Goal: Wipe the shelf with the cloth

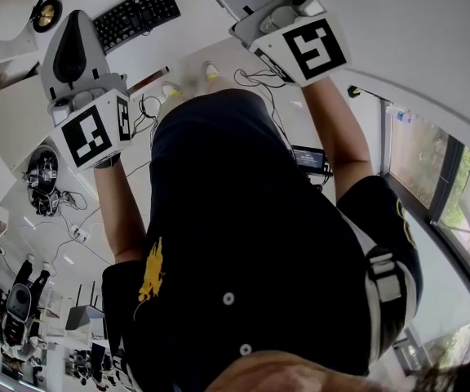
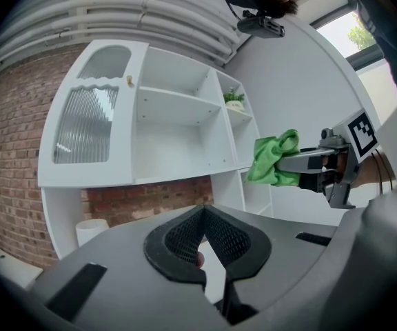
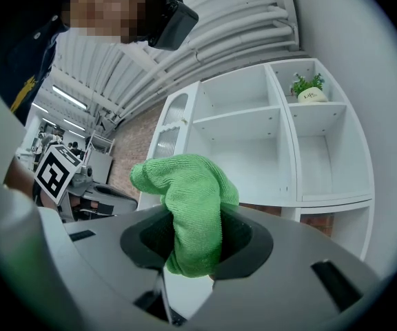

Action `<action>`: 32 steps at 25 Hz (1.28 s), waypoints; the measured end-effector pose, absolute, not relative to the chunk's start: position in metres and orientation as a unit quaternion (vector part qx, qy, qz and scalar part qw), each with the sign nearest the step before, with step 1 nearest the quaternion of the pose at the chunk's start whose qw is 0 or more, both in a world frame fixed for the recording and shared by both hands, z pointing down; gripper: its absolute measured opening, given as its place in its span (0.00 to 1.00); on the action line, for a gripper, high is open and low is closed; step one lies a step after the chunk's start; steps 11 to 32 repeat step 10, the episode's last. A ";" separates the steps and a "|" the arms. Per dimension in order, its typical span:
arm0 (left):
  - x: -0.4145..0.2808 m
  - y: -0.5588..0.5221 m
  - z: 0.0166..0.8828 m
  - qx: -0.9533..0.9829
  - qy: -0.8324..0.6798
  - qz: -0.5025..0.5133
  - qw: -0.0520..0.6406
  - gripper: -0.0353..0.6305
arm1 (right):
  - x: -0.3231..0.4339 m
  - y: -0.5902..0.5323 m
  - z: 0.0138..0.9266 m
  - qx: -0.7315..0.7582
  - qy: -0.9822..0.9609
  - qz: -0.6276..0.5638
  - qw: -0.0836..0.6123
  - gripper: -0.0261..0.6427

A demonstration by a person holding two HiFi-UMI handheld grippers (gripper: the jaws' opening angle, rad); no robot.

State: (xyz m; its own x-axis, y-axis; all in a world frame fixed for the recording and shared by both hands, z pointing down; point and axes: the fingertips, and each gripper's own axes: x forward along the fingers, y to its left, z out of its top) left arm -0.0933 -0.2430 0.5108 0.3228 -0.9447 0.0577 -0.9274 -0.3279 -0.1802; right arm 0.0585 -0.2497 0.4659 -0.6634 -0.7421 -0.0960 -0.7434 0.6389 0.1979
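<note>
Fingers (image 3: 243, 243) of our right gripper (image 3: 195, 243) were clamped on the green cloth (image 3: 188, 198). They pinched it low down, so that most of it stood up in a loose bunch above them. The left gripper (image 2: 203, 216) had its fingers (image 2: 185, 240) brought together at the tips with nothing between them, and it hung lower and to the side, taking no part in the work.

We held the cloth up in the air in front of the white shelf (image 3: 243, 116), near it but not touching any board. As we judged it, no wiping had begun.

We saw three ways this could go wrong. The grip took only a narrow fold, so dragging the cloth along a board could pull it out of the fingers, most likely at a divider or a corner where it would snag. The floppy top could also fold back over the fingers, and then hard plastic would scrape the paint in place of the fabric. A small potted plant (image 3: 307, 88) stood in the upper right compartment, and a wide sweep there could knock it off. From the gripper views we could not tell how much of the cloth hung below the fingers. Because of that, we could not judge how firm the hold really was.
</note>
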 end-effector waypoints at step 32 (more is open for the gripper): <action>-0.100 -0.241 0.522 -0.811 0.577 -0.082 0.041 0.08 | 0.057 -0.246 0.477 -0.412 0.905 0.105 -0.018 0.23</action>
